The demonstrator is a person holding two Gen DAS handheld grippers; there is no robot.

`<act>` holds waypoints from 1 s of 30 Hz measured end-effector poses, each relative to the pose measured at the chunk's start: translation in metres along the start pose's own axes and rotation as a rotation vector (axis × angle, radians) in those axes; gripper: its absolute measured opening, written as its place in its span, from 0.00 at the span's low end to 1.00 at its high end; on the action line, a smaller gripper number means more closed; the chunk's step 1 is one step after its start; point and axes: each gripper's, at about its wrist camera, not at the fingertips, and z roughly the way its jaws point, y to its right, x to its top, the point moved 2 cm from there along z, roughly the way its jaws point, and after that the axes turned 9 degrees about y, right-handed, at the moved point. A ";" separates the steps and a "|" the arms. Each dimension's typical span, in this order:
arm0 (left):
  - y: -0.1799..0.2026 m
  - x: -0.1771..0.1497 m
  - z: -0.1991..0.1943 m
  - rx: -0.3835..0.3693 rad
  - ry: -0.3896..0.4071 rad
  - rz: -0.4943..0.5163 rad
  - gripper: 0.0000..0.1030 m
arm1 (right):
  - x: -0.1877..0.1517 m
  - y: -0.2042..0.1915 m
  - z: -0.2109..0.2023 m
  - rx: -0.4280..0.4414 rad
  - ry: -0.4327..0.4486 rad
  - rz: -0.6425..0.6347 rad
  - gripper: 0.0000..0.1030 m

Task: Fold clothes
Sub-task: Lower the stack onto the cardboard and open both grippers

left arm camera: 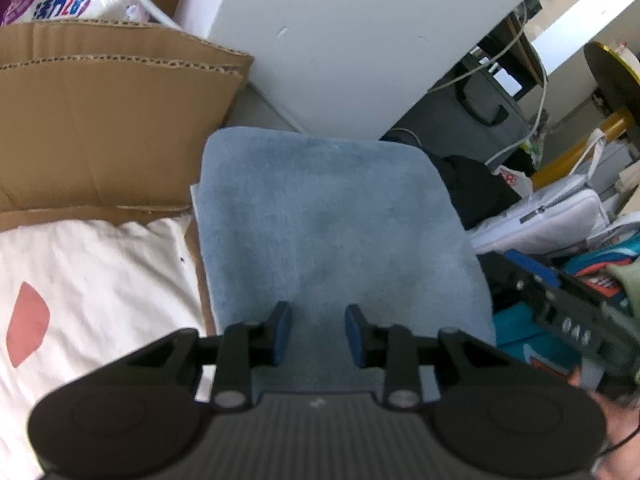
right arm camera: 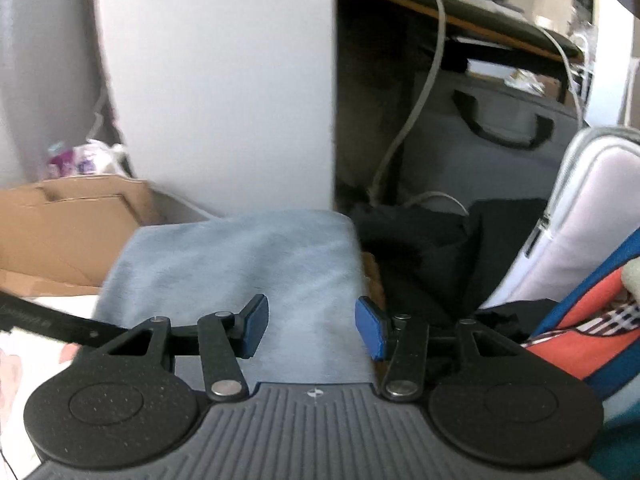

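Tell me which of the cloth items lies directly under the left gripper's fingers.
The folded light blue towel. The left gripper points over its near edge, while the white cloth with a pink patch lies off to its left and the black garment to its right.

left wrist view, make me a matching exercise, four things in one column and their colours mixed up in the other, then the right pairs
Things:
1. folded towel
2. flattened cardboard
3. cloth with a red patch
4. left gripper pads

Colours:
a. brown
b. dark blue
c. light blue
d. white

Pairs: 1-c, 2-a, 3-d, 4-b
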 end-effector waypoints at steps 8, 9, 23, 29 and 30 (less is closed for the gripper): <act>-0.002 -0.004 0.001 0.012 0.008 0.015 0.23 | -0.055 0.000 -0.004 0.059 -0.103 0.007 0.35; -0.004 -0.004 0.002 0.014 0.003 0.006 0.20 | -0.062 0.002 -0.007 0.055 -0.113 0.004 0.33; 0.021 -0.011 -0.019 -0.003 -0.018 0.111 0.08 | -0.095 -0.001 -0.054 0.015 -0.115 -0.046 0.34; 0.038 -0.045 -0.020 0.029 -0.013 0.261 0.11 | -0.100 -0.027 -0.054 0.101 -0.130 -0.067 0.19; 0.034 -0.047 -0.017 0.039 -0.013 0.252 0.07 | -0.103 -0.029 -0.051 0.102 -0.138 -0.068 0.19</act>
